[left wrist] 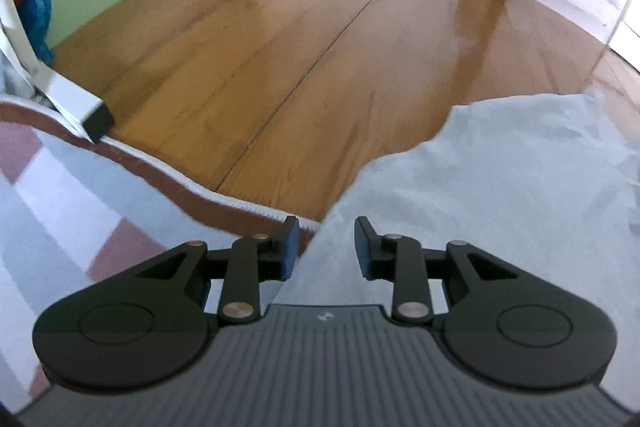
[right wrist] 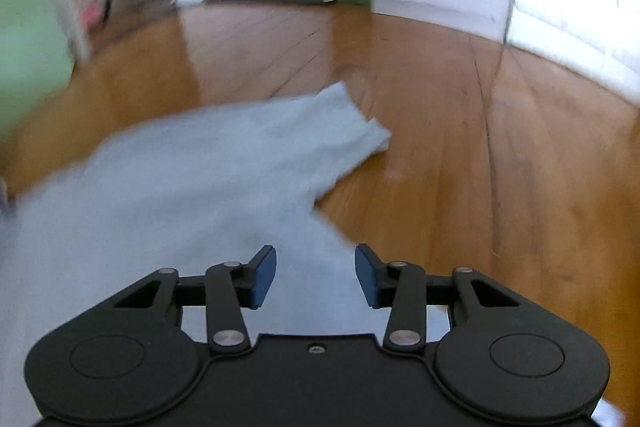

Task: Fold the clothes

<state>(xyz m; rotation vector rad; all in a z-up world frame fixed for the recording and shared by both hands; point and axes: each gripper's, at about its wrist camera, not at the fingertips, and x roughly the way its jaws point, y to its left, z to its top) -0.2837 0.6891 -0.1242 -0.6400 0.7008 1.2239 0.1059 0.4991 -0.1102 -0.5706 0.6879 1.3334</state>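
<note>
Both my left gripper (left wrist: pixel 327 247) and right gripper (right wrist: pixel 316 275) stand partly open, empty; the pale grey garment (right wrist: pixel 192 179) sprawls unfolded on the wooden floor (left wrist: pixel 320 47), folding barely begun.

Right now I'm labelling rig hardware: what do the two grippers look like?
Both the left gripper and the right gripper are matte black, with rounded disc-shaped sides, silver rivets on the linkage bars and blue finger pads. The left body is ribbed grey with a small white mark.
</note>
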